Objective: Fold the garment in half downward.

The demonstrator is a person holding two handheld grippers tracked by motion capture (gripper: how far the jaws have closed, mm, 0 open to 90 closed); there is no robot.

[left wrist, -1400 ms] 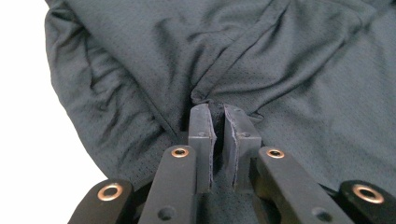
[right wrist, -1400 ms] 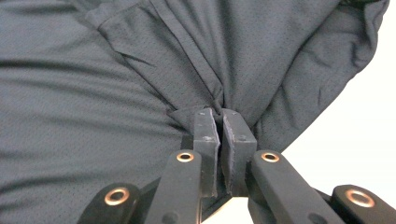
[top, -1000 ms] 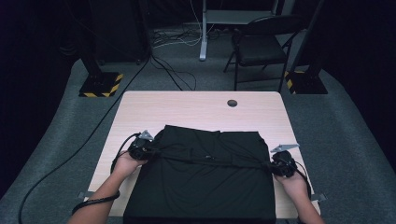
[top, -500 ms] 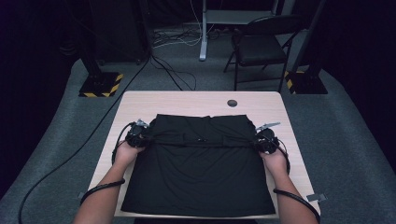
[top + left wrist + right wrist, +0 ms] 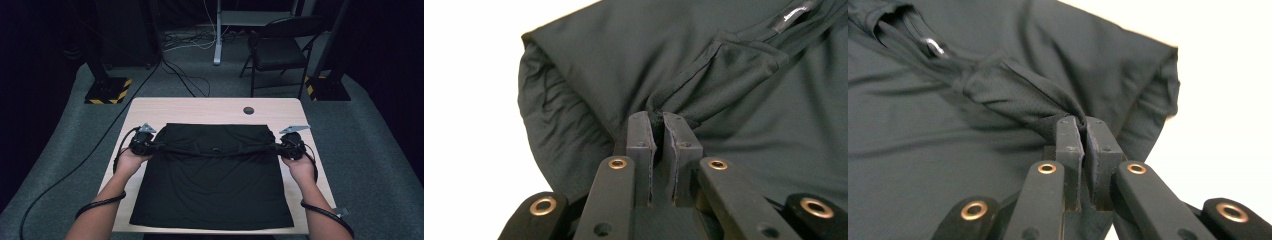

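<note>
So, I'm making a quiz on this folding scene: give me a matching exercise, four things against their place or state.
Things:
1. left tongs
2. right tongs
3. dark round spot
4. black shirt

Places or states:
A. on the bare wood near the table's far edge
B. shut on the shirt at its left side
C. spread over the table, pulled taut between both tongs
D. shut on the shirt at its right side

Pairs: 1-B, 2-D, 3-A, 4-C
</note>
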